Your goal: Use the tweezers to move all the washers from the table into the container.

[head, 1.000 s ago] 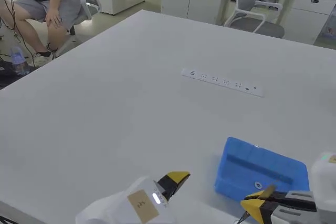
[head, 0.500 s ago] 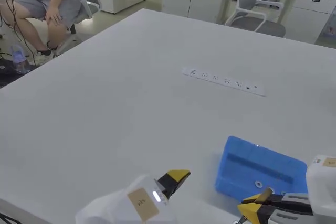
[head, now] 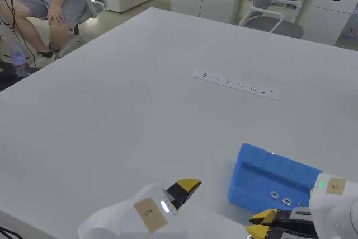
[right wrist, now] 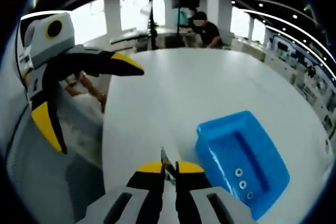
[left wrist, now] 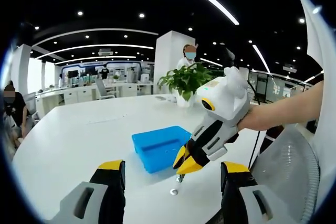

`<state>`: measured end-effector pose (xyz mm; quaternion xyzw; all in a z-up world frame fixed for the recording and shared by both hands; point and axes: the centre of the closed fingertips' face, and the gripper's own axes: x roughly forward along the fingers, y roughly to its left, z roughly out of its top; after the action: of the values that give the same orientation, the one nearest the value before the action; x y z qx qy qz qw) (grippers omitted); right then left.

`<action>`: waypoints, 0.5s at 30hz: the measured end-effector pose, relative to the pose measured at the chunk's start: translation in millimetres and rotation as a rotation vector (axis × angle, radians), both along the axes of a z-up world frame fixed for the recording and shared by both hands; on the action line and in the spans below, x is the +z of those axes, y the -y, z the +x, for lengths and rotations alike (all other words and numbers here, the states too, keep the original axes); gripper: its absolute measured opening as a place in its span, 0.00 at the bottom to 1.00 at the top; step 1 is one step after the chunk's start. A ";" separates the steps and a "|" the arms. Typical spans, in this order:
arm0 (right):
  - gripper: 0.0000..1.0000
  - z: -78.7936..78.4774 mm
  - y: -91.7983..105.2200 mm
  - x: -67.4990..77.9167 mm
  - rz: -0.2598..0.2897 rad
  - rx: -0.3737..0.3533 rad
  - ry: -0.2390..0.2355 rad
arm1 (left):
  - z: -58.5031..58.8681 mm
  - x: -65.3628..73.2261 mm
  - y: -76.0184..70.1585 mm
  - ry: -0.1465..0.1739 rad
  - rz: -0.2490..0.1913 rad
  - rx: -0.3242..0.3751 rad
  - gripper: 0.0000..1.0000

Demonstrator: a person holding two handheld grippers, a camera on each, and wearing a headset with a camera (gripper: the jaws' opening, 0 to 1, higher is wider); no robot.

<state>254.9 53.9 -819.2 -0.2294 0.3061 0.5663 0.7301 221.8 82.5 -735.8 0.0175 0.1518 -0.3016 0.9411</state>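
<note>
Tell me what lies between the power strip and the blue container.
Nothing. In the head view, only bare white table separates the power strip from the blue container.

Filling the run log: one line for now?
left gripper open | right gripper shut on tweezers | container: three washers | one washer on table

Left gripper (head: pixel 186 186): low in the head view, jaws spread wide.
Right gripper (head: pixel 258 223): low on the right, jaws pinched close on tweezers (right wrist: pixel 164 161); in the left gripper view its tips tilt downward.
Right forearm (left wrist: pixel 283 109): bare, stretched out behind its gripper.
Spacing: grippers near each other, apart.
</note>
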 end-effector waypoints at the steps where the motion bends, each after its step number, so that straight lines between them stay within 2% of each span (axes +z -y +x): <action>1: 0.04 1.0 1.5 -0.8 0.006 -0.011 0.001 | 0.2 0.0 -0.2 0.001 0.001 0.001 0.75; 5: 0.04 6.4 5.2 -1.0 0.044 -0.087 -0.019 | 0.1 -0.8 0.5 -0.001 0.005 -0.003 0.75; 7: 0.04 8.4 3.1 -0.1 0.088 -0.129 -0.038 | 0.0 -0.9 0.9 0.000 0.005 -0.005 0.75; 10: 0.04 12.0 1.2 0.4 0.143 -0.164 -0.039 | 0.2 -0.8 1.1 0.000 0.002 -0.005 0.75; 11: 0.04 13.4 0.7 1.1 0.182 -0.200 -0.063 | 0.3 -0.8 1.1 0.000 0.002 -0.005 0.75; 13: 0.04 17.2 3.6 1.9 0.225 -0.252 -0.095 | 0.7 -0.7 0.6 0.001 0.003 -0.001 0.75; 15: 0.04 20.7 9.7 2.0 0.238 -0.292 -0.121 | 0.8 -0.6 0.3 0.000 0.002 0.001 0.75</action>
<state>275.6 44.2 -817.2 -0.0603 0.3103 0.4991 0.8068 222.6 82.2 -736.4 0.0183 0.1519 -0.3009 0.9413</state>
